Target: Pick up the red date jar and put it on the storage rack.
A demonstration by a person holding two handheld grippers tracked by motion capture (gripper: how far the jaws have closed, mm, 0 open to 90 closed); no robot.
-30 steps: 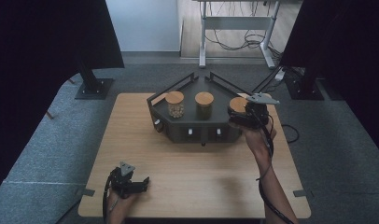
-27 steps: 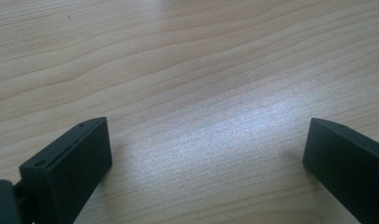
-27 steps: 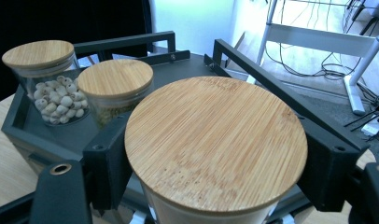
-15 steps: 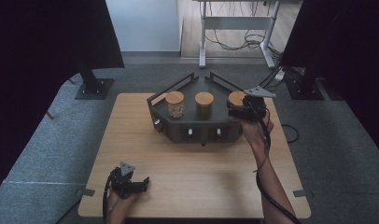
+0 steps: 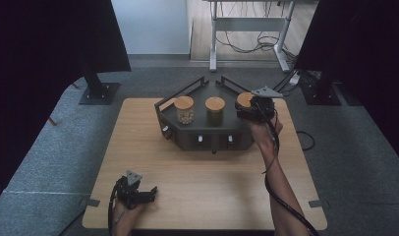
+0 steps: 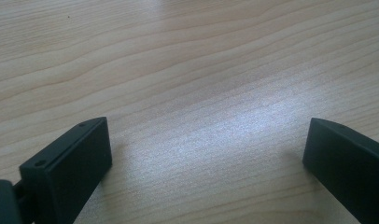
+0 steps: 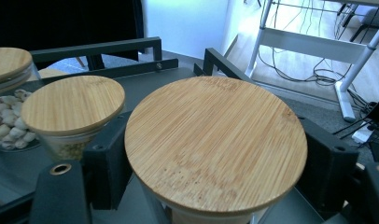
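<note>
My right gripper (image 5: 247, 109) is shut on a glass jar with a round bamboo lid (image 5: 244, 98), at the right end of a black angular rack (image 5: 207, 140). In the right gripper view the lid (image 7: 215, 144) spreads over both black fingers (image 7: 106, 168), which flank the glass below it. On the rack stand two more lidded jars: a middle one (image 5: 214, 109) (image 7: 73, 105) and a left one (image 5: 184, 109) (image 7: 8, 63) holding pale pieces. My left gripper (image 5: 147, 194) rests open on the wooden table (image 5: 212, 187) at the front left, with bare wood between its jaws (image 6: 206, 154).
The rack has raised black rails (image 5: 187, 91) at its back. Dark curtains hang at both sides. A white desk frame (image 5: 246, 34) with cables stands on the floor behind the table. A black stand base (image 5: 99, 91) sits at the back left.
My right gripper has carried the jar a little to the left and farther back over the rack's right end. The left gripper has stayed put.
</note>
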